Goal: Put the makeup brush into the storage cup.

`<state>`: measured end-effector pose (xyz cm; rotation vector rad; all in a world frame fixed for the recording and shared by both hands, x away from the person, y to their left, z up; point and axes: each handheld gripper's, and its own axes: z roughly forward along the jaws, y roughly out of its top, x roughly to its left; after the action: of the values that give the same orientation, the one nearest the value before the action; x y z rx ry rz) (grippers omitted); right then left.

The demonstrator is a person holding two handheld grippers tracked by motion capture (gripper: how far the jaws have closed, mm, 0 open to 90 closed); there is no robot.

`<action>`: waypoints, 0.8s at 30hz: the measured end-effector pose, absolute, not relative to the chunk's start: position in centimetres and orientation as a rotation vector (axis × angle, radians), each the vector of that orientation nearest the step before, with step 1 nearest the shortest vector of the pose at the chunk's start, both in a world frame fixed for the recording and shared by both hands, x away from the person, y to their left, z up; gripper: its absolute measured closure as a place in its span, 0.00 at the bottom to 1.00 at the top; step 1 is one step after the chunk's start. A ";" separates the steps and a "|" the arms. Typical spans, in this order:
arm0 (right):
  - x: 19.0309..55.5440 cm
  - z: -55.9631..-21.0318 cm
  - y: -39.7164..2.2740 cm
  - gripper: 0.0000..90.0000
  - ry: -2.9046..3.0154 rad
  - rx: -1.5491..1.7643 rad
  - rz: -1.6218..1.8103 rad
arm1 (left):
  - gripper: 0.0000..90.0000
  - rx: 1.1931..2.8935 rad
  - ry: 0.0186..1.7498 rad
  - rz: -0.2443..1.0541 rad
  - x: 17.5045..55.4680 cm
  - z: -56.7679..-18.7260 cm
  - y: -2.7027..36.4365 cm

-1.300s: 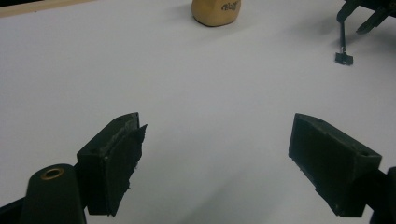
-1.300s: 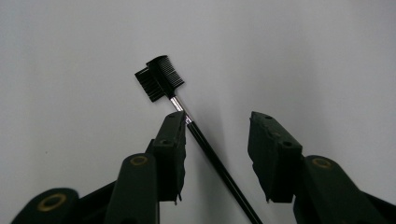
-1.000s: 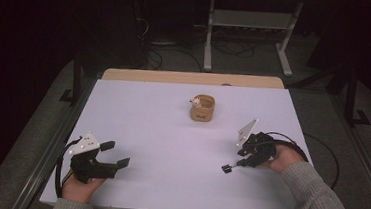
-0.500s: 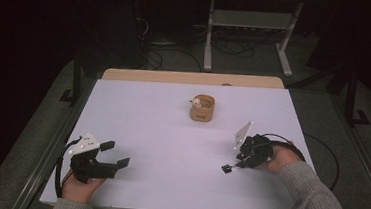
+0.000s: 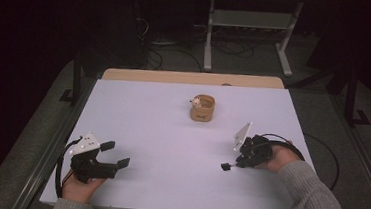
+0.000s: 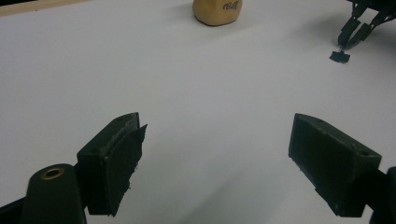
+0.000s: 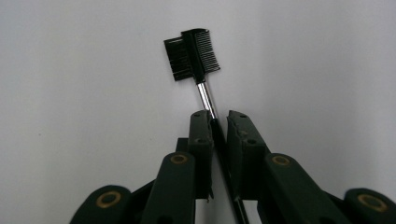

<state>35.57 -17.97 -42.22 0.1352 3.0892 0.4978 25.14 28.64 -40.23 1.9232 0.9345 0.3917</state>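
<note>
Right gripper [image 7: 217,119]: near the right edge of the counter [image 5: 161,132], held low in the person's right hand [image 5: 278,159]. Its fingers have just been closing, and now they pinch the thin handle of the little brush.
Little brush [image 7: 192,55]: a small black brush with a comb on one side and a shiny silver neck. Its head lies on the counter, out in front of the right gripper's fingers. From above it shows as a small dark bit [image 5: 226,166] just left of that gripper.
Left gripper [image 5: 114,155]: near the front left corner of the counter, in the person's left hand [image 5: 79,186]. Its fingers [image 6: 114,161] stand wide apart with nothing between them.
Tan cup [image 5: 202,108]: stands upright near the middle of the counter, closer to the back edge, well apart from both grippers. Something small and white sits in its top.
Counter: white and flat, with a wooden strip along the back edge.
</note>
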 end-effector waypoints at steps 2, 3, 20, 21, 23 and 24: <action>35.6 -42.3 -18.0 0.90 3.092 0.122 0.507 | 0.18 1.926 0.934 0.392 25.1 -40.2 28.6; 35.7 -42.3 -18.1 0.92 3.099 0.122 0.514 | 0.18 1.927 0.933 0.393 25.1 -40.2 28.6; 36.1 -42.3 -18.3 0.94 3.127 0.146 0.546 | 0.19 1.933 0.933 0.395 25.1 -40.2 28.7; 36.1 -42.3 -18.3 0.94 3.127 0.145 0.546 | 0.19 1.929 0.933 0.394 25.1 -40.2 28.7; 36.1 -42.3 -18.3 0.94 3.126 0.146 0.546 | 0.19 1.928 0.933 0.394 25.1 -40.2 28.7; 36.1 -42.3 -18.3 0.94 3.125 0.147 0.546 | 0.19 1.930 0.932 0.394 25.1 -40.2 28.7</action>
<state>36.08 -18.34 -42.31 0.1473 3.1253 0.5459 25.11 28.70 -40.21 1.9296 0.9321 0.3943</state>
